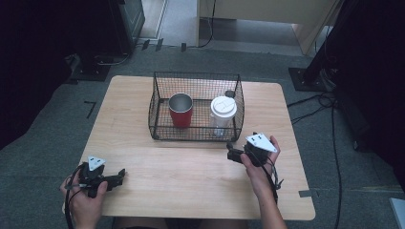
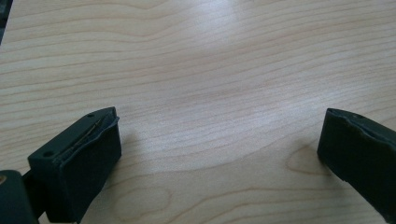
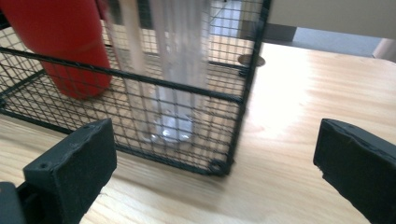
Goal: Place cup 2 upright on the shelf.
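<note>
A black wire basket (image 1: 157, 131) stands at the middle of the wooden table (image 1: 191, 176). Inside it a red cup (image 1: 181, 110) with a metal interior stands upright on the left, and a clear tumbler with a white lid (image 1: 222, 112) stands on the right. My right gripper (image 1: 233, 153) hovers open just off the basket's front right corner (image 3: 215, 165), with the clear tumbler (image 3: 175, 70) and red cup (image 3: 65, 42) seen through the mesh. My left gripper (image 1: 119, 177) rests open near the table's front left, over bare wood (image 2: 219, 93), nothing between its jaws.
Grey carpet surrounds the table, with cables (image 1: 329, 124) trailing on the right and dark equipment stands (image 1: 90, 67) behind. A small dark disc (image 3: 251, 60) lies on the table behind the basket's right side. Bare wood spans the table's front half.
</note>
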Available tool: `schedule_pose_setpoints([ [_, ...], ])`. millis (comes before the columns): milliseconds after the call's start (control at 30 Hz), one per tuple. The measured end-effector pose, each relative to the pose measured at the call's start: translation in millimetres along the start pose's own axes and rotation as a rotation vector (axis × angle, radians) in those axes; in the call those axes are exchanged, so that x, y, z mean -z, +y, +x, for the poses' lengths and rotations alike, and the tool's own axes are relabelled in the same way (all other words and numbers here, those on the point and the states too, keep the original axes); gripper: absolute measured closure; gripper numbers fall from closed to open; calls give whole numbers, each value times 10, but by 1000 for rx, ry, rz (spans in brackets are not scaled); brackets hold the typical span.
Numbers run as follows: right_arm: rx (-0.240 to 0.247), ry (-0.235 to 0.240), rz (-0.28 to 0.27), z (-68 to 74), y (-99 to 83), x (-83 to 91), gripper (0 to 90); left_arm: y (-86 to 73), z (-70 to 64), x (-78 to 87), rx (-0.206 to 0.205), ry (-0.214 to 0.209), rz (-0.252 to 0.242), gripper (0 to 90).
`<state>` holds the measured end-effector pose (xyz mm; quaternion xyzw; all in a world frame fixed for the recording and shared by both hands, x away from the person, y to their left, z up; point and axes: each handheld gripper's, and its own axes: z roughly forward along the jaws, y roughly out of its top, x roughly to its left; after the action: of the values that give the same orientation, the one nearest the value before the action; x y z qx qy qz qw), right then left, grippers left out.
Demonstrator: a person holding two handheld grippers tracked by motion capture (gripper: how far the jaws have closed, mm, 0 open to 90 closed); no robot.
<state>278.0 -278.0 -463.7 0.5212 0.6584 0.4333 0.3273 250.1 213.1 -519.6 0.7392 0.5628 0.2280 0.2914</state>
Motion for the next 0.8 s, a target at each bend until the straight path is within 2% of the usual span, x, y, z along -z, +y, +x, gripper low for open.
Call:
schedule_pose_setpoints([
  [800, -84, -123, 48, -529, -418, 357, 0, 0, 1, 1, -2, 0, 2, 0],
])
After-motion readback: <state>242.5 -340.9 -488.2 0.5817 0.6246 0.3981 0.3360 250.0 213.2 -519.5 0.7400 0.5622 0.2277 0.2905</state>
